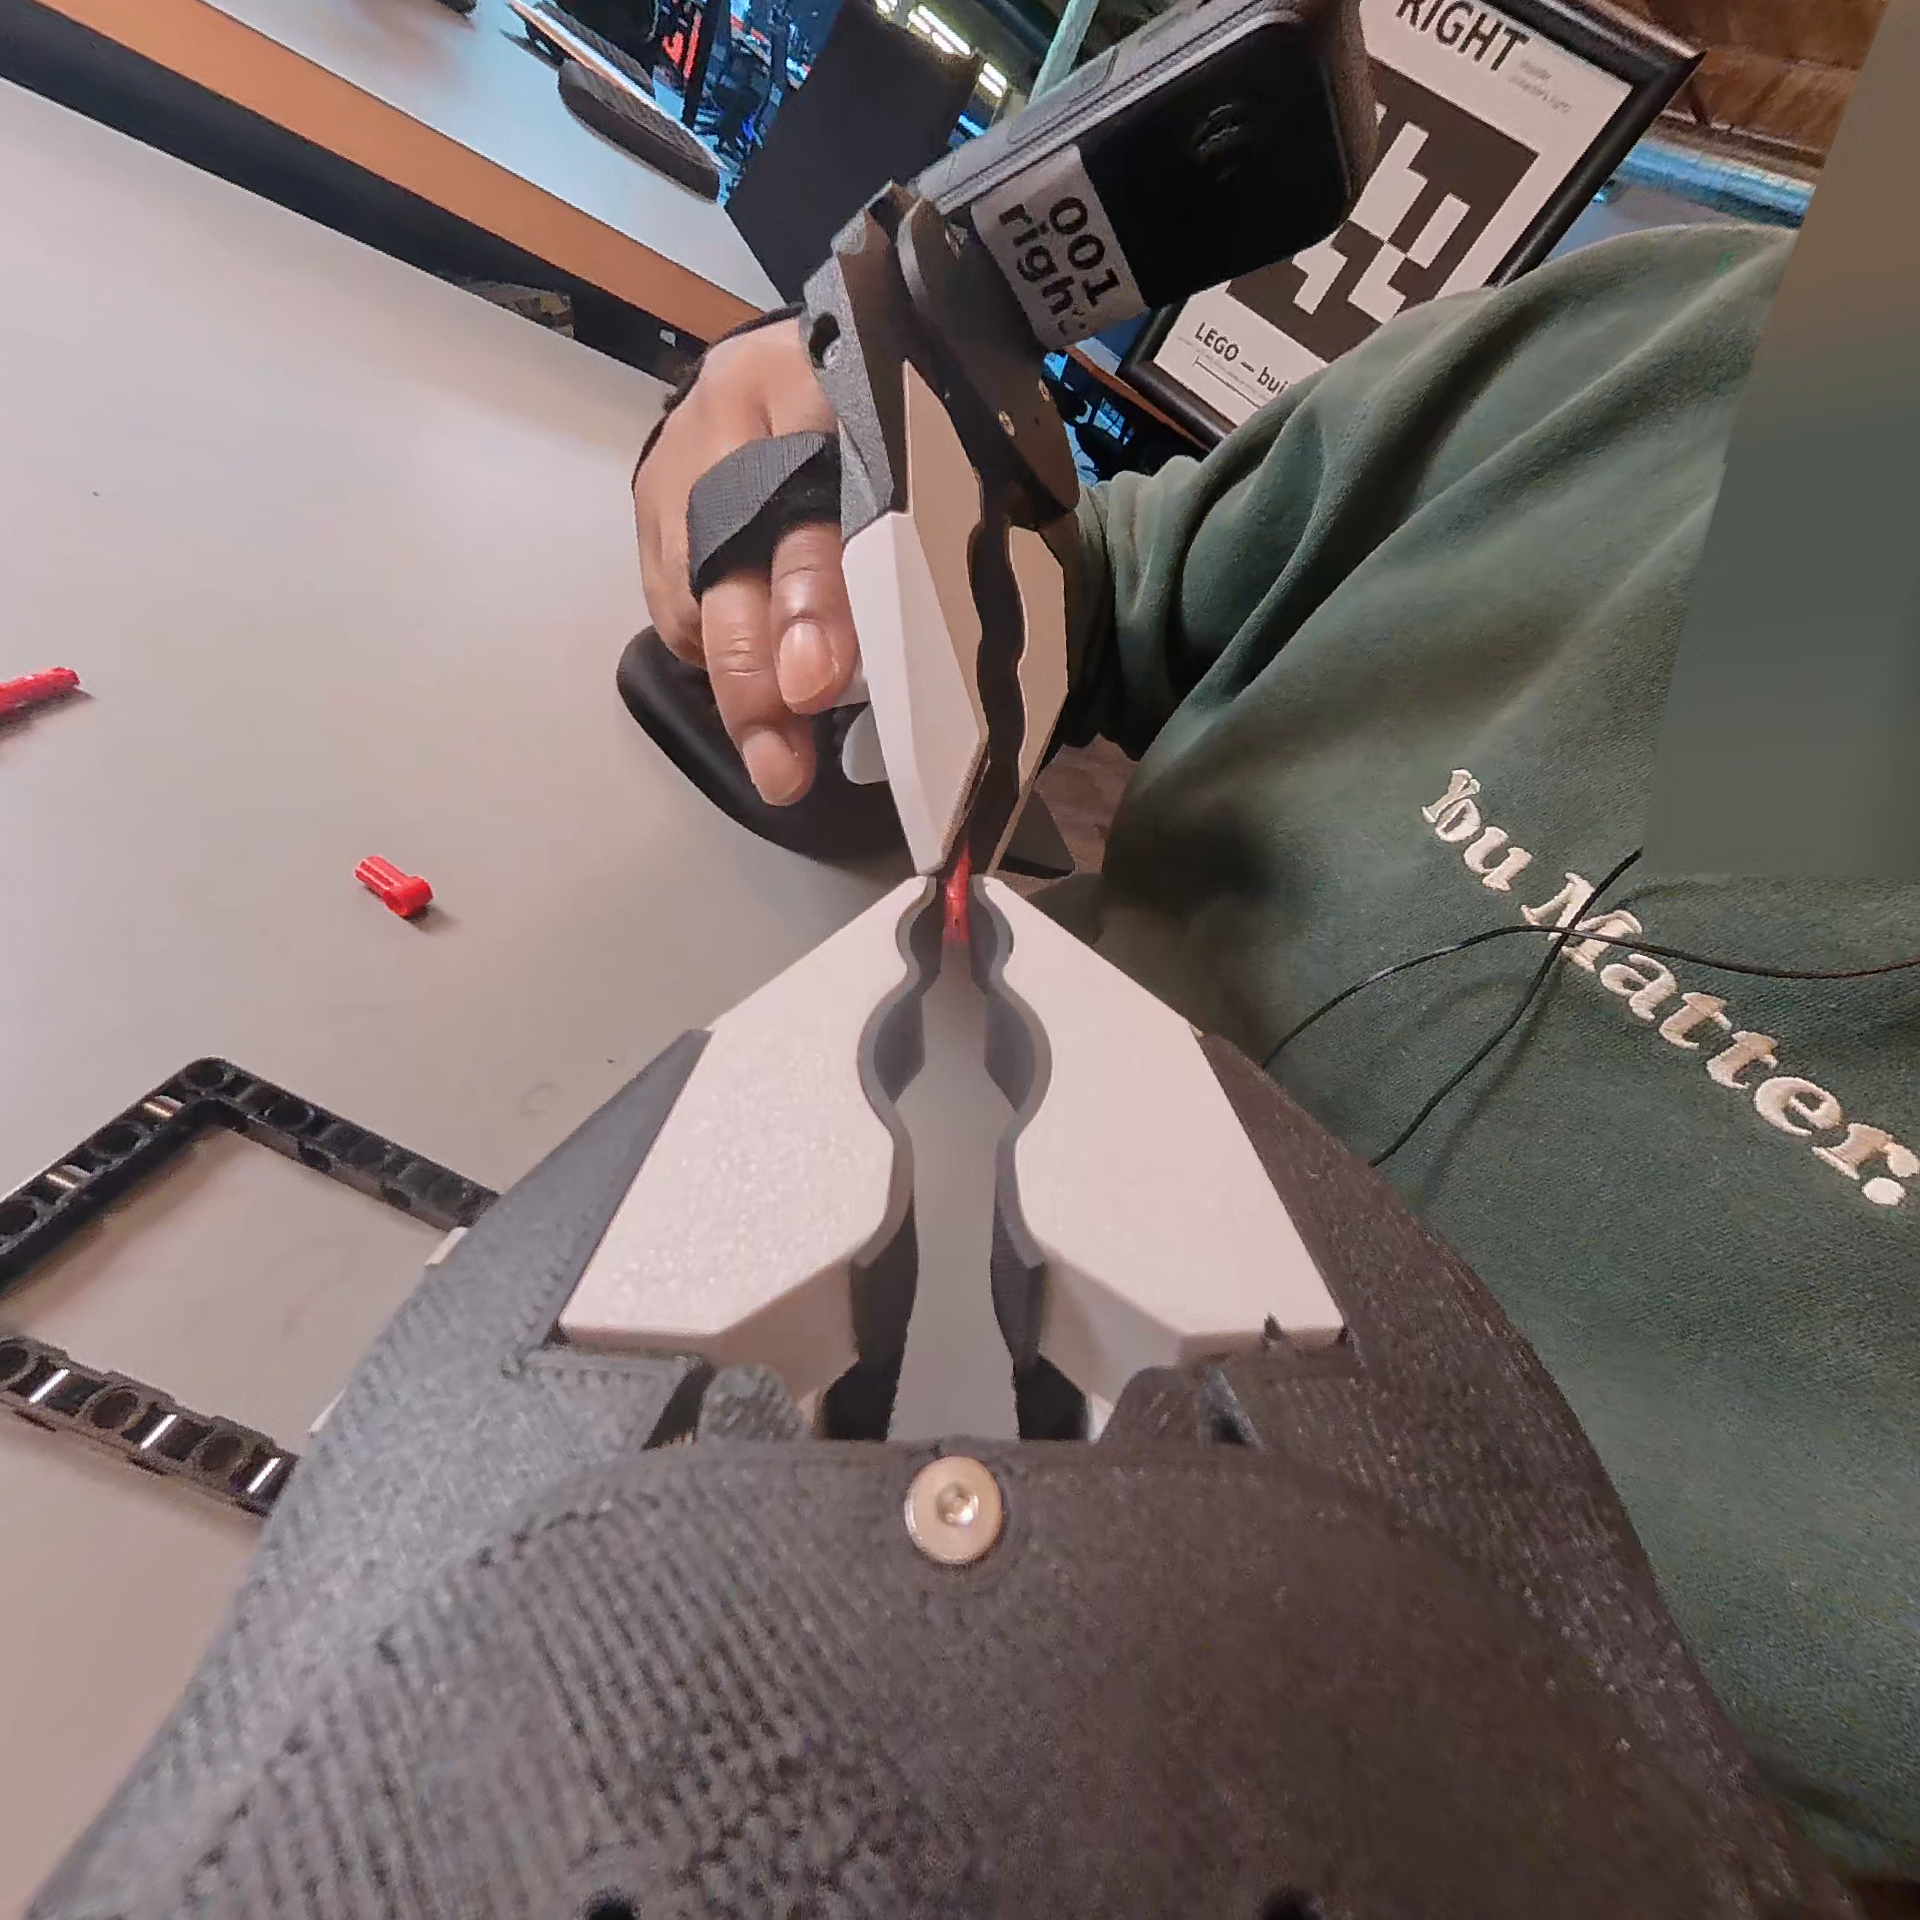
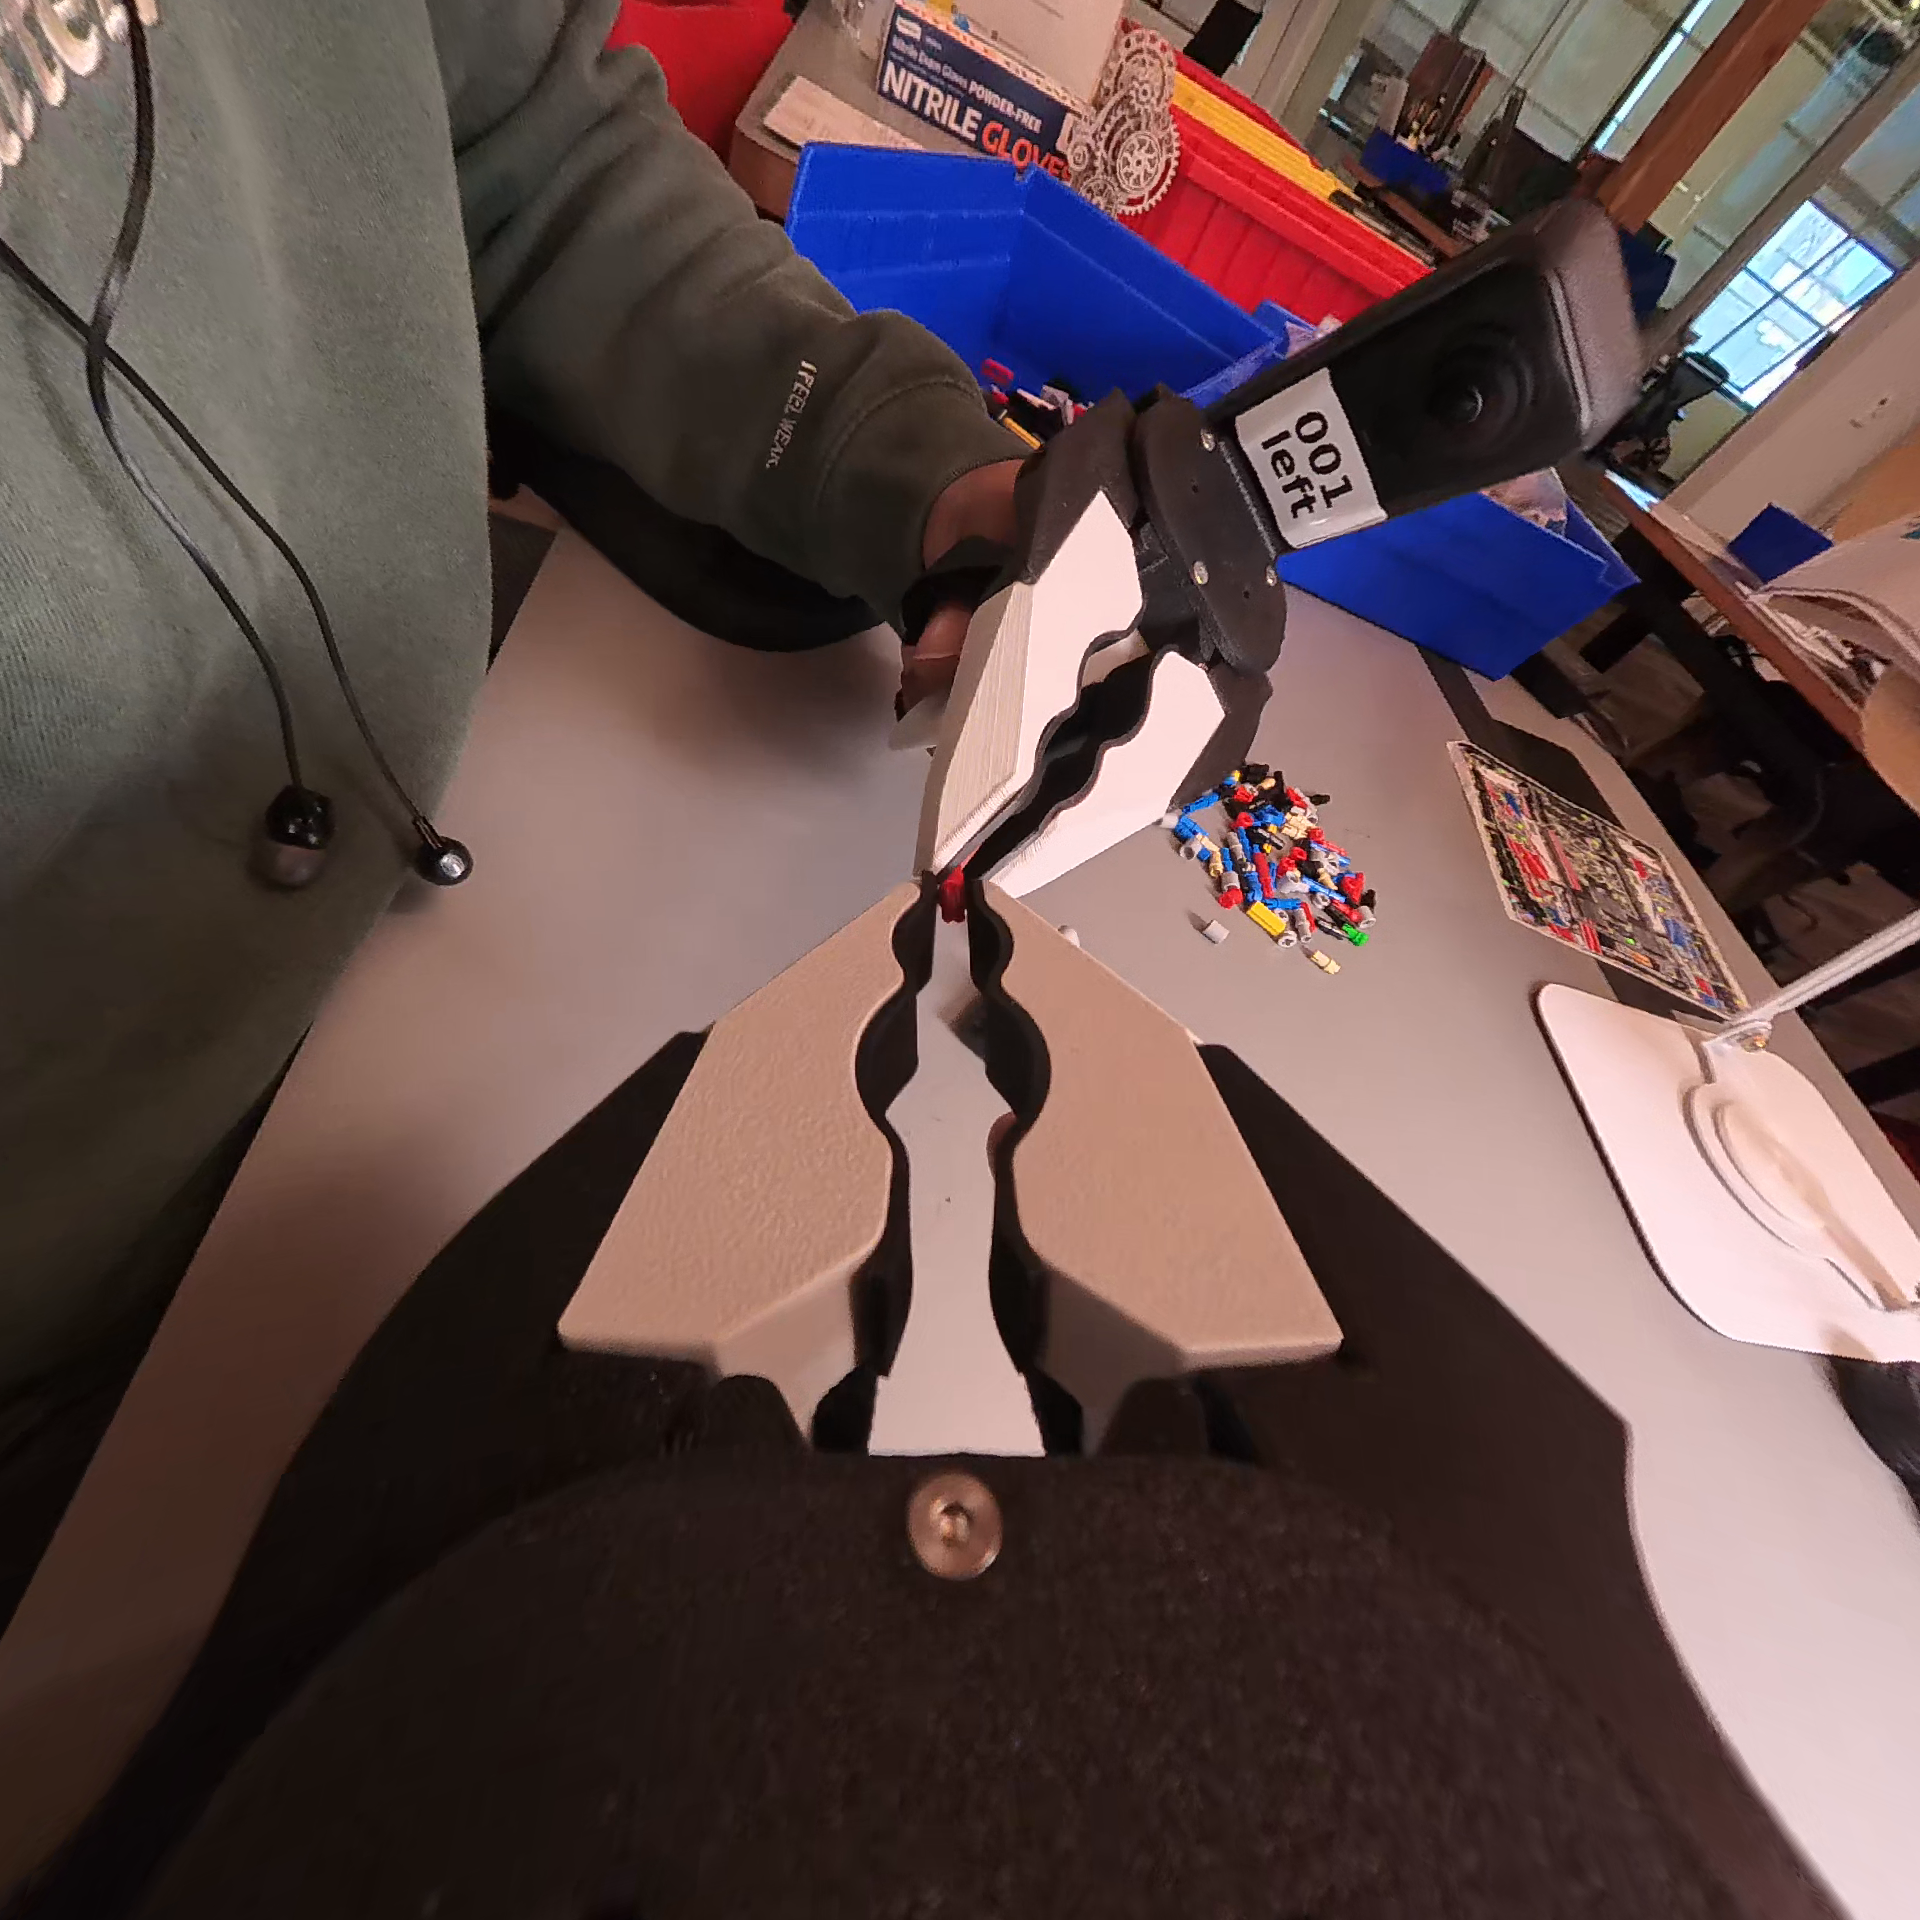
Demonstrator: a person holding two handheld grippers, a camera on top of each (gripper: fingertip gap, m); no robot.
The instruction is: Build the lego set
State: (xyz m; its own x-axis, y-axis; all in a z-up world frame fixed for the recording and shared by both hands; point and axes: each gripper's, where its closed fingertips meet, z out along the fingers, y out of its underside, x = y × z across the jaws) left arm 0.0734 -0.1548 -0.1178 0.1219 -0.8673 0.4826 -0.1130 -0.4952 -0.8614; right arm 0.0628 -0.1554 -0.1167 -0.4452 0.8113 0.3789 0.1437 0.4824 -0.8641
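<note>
My two grippers meet tip to tip above the grey table. A small red lego pin is pinched between them. My left gripper is nearly shut, with its tips on the lower end of the pin. My right gripper comes down from above, shut on the upper end. In the right wrist view the red pin sits at my right gripper's tips, and the left gripper closes on it from the far side. A black square lego frame lies on the table at the left.
Two loose red pins lie on the table. A pile of small mixed pieces, an instruction sheet and a white lamp base lie to the right. Blue bins stand behind. The person's green sweatshirt is close by. Left and right tips are no more than a few centimetres apart.
</note>
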